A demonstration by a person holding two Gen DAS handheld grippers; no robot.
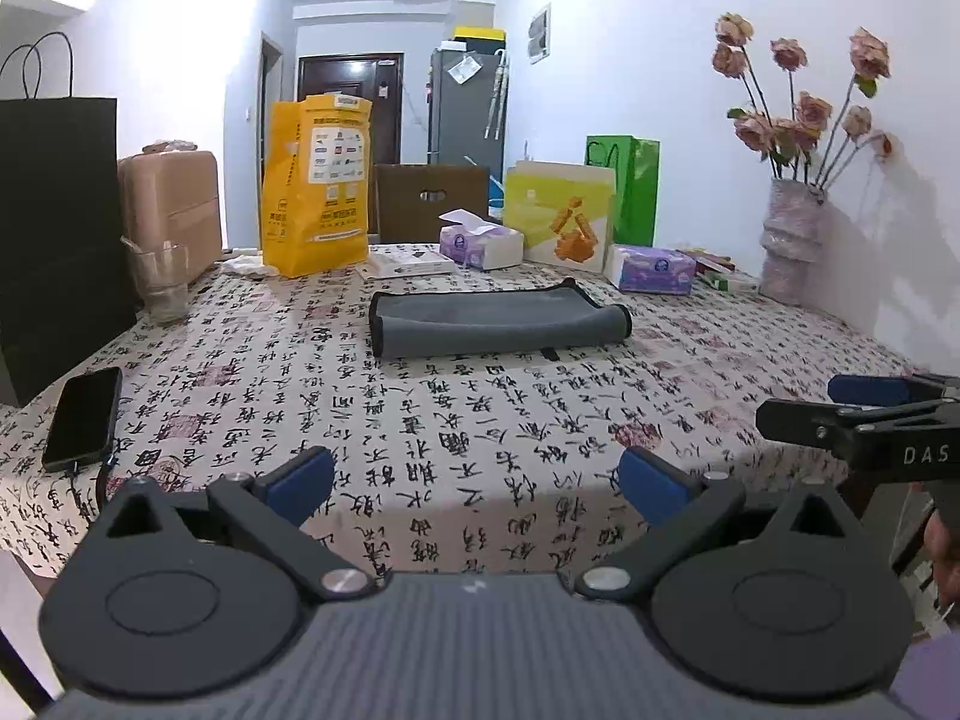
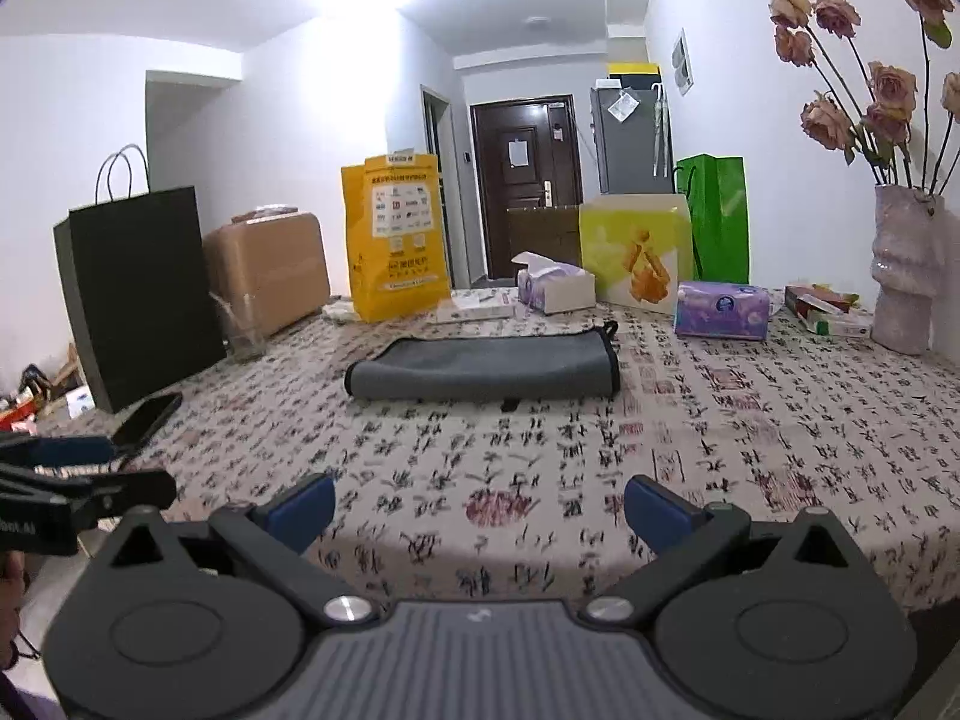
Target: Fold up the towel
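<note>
A grey towel (image 1: 498, 324) with black edging lies folded in a flat band on the patterned tablecloth (image 1: 420, 420), in the middle of the table; it also shows in the right wrist view (image 2: 486, 369). My left gripper (image 1: 477, 489) is open and empty, low over the near part of the table, well short of the towel. My right gripper (image 2: 480, 510) is open and empty too, near the table's front edge. The right gripper also shows at the right edge of the left wrist view (image 1: 798, 405), and the left gripper at the left edge of the right wrist view (image 2: 141, 468).
A black phone (image 1: 84, 417), a glass (image 1: 159, 285) and a black paper bag (image 1: 57, 240) stand at the left. A yellow bag (image 1: 315, 183), tissue packs (image 1: 654, 269), boxes and a green bag (image 1: 627, 189) line the back. A vase of roses (image 1: 789, 240) stands at the right.
</note>
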